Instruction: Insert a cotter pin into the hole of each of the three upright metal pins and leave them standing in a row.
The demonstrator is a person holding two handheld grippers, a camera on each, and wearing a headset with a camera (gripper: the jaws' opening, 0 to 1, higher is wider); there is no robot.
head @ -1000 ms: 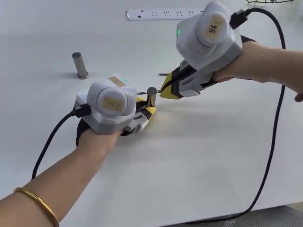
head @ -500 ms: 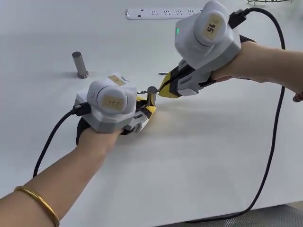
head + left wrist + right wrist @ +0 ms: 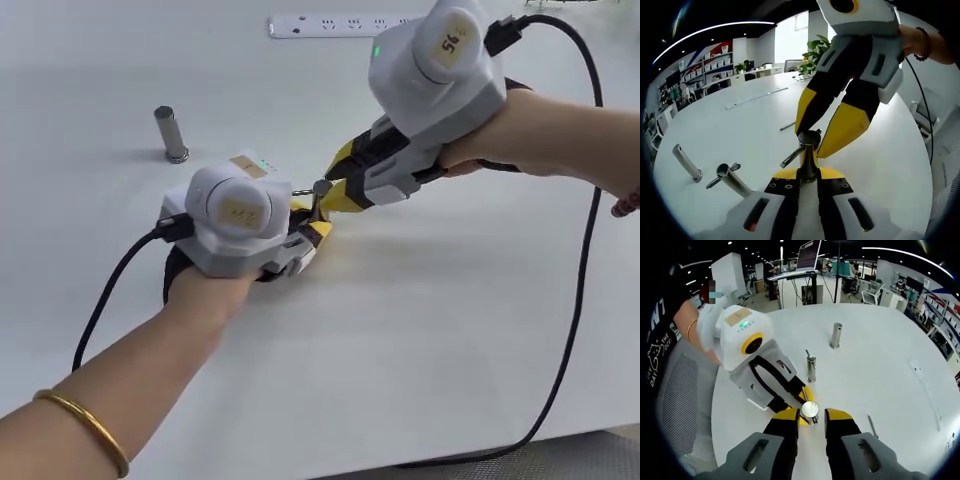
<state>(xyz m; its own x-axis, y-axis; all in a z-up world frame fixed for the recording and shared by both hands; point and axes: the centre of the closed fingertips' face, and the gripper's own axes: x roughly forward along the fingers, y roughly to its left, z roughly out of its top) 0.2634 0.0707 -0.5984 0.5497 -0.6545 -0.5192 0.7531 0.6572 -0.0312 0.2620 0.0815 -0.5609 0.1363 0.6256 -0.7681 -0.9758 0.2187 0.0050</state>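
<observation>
Left tool (image 3: 807, 176): clamped on the near pin (image 3: 809, 152), low down.
Right tool (image 3: 811, 416): jaws apart, astride its head.
Risk: a sideways nudge may tilt it or jam the part-inserted cotter pin (image 3: 790, 159).

The counter (image 3: 420, 330) is white. The left gripper (image 3: 315, 222) and right gripper (image 3: 335, 185) are pale grey with yellow-and-black fingers (image 3: 842, 127). Each metal pin (image 3: 170, 135) is silver-grey. The cable (image 3: 580, 295) is black, the bangle (image 3: 85, 427) gold.

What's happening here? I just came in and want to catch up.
A person works with two handheld grippers. The left gripper clamps an upright metal pin while the right gripper straddles its top, where a cotter pin pokes through the hole. A second pin already carries one; a third pin stands bare.
</observation>
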